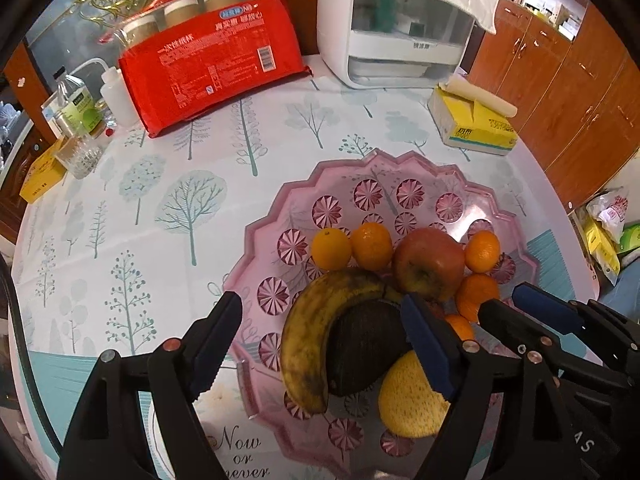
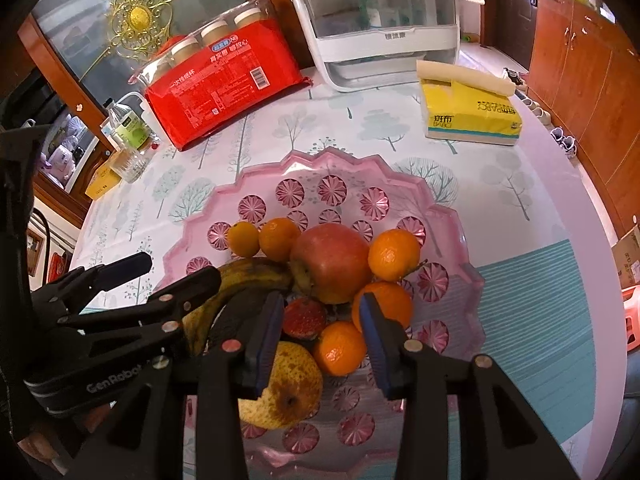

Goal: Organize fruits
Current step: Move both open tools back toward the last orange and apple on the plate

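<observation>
A pink scalloped tray (image 1: 304, 178) (image 2: 224, 196) holds a red apple (image 1: 428, 260) (image 2: 330, 260), several oranges, a spotted banana (image 1: 312, 332) (image 2: 244, 276), a dark round fruit (image 1: 364, 348), a yellow pear (image 1: 408, 400) (image 2: 288, 392) and a strawberry (image 2: 304, 320). My left gripper (image 1: 320, 344) (image 2: 176, 268) hangs open and wide above the banana and dark fruit, touching neither. My right gripper (image 2: 320, 340) (image 1: 516, 300) hovers over the tray's near right part, jaws apart. An orange (image 2: 340, 348) lies below the gap, and the pads do not press on it.
At the back of the tree-patterned tablecloth lie a red pack of paper cups (image 1: 212, 60) (image 2: 224, 88), a white appliance (image 1: 396, 40) under a cloth and a yellow tissue box (image 1: 472, 124) (image 2: 468, 116). Bottles and a jar (image 1: 80, 128) crowd the left edge. Wooden cabinets stand beyond the right edge.
</observation>
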The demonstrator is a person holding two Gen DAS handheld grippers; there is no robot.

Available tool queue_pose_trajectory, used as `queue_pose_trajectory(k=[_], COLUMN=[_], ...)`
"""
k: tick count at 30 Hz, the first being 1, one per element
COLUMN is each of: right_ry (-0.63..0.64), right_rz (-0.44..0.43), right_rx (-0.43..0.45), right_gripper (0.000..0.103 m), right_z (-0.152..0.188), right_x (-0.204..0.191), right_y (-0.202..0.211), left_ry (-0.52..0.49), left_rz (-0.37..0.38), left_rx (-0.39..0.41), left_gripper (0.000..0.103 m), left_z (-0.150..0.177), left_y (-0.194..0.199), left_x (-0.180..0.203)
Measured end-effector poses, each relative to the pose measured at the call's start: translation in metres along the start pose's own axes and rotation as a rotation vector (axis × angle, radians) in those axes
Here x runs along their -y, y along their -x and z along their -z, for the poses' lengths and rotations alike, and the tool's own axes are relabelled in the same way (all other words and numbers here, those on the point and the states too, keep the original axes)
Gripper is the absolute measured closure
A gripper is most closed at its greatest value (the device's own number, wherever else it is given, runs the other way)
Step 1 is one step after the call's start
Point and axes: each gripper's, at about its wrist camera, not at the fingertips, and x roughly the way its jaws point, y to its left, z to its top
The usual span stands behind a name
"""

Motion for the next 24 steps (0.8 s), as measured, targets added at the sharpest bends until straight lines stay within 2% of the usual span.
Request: queue_pose_trajectory(k=[17,24], right_ry=[-0.009,0.005], right_rz=[0.005,0.002], right_rx=[0.075,0.117], right_gripper=[0.063,0.063], right_z=[0.020,0.031], right_x=[-0.018,-0.036], right_y=[0.057,0.083], left_ry=[-0.001,-0.019], left_rz=[0.028,0.014], left_rx=[0.088,0.147], left_gripper=[0.022,0.021], left_z=[0.022,0.038], left_y=[0.078,0.118], left_x=[-0.003,-0.010])
